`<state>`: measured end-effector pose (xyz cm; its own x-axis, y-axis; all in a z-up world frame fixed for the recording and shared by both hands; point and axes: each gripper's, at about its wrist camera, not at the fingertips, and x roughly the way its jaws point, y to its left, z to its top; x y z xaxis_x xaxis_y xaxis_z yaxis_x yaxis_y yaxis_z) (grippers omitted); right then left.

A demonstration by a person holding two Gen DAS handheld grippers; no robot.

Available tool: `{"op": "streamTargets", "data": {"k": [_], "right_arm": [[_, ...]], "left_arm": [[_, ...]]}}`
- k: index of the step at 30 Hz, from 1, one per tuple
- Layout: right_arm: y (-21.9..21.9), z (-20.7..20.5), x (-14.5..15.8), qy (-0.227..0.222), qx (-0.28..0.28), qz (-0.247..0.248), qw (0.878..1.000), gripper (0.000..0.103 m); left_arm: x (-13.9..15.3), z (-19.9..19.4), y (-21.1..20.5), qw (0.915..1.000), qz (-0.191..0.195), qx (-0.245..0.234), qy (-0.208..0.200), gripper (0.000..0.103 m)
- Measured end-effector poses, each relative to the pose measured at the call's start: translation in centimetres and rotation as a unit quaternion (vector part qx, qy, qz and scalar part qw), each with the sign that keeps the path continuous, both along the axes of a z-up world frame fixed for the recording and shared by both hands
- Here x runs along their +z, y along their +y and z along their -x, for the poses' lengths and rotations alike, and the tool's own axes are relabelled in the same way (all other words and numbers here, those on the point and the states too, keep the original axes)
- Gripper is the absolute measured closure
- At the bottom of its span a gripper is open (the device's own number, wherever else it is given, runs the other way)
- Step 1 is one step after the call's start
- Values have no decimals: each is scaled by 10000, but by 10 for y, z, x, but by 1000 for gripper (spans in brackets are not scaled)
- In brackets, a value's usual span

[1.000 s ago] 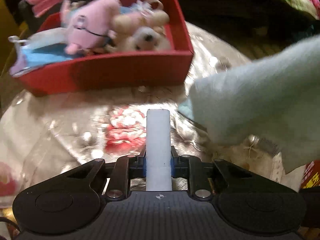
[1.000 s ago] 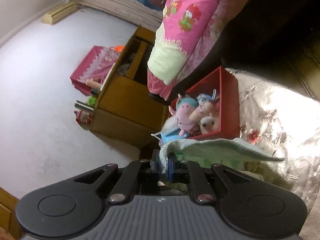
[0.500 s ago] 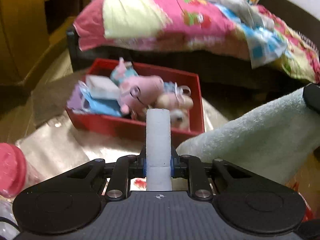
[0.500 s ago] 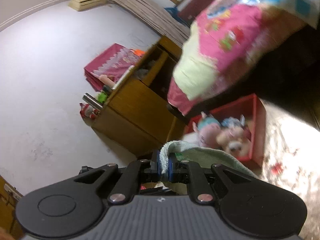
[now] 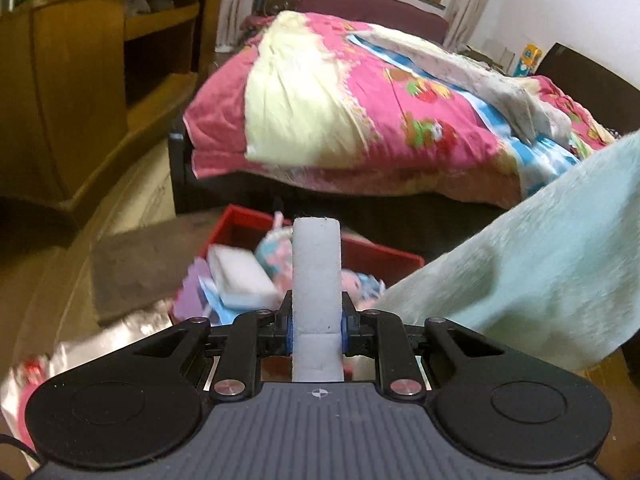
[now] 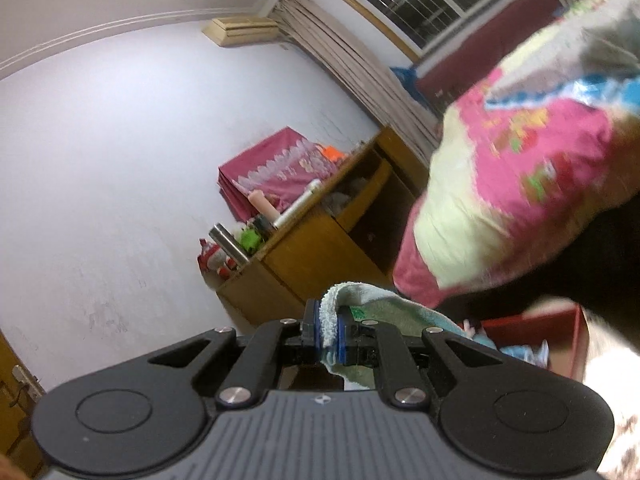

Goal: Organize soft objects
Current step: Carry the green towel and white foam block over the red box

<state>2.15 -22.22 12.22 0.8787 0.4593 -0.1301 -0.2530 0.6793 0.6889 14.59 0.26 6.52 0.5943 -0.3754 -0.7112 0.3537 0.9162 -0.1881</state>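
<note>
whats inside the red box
In the red box: a white sponge block, a pastel plush toy, blue and purple cloth. The held white foam and green towel cover the rest.

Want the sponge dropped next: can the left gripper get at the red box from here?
Probably yes: the left gripper, shut on the white sponge, has the red box open below; the green towel hangs off to one side.
</note>
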Motion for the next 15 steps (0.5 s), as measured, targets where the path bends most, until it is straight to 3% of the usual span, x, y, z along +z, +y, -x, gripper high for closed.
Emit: {"op": "streamTargets", "data": {"k": [7, 15], "right_arm": [[3, -31, 12, -259, -117, 219, 9994, 103], [0, -76, -8, -127, -295, 447, 9985, 103]], "left_arm": [[2, -37, -14, 9993, -332, 58, -174, 85], [-23, -81, -27, 9969, -766, 137, -74, 85]]}}
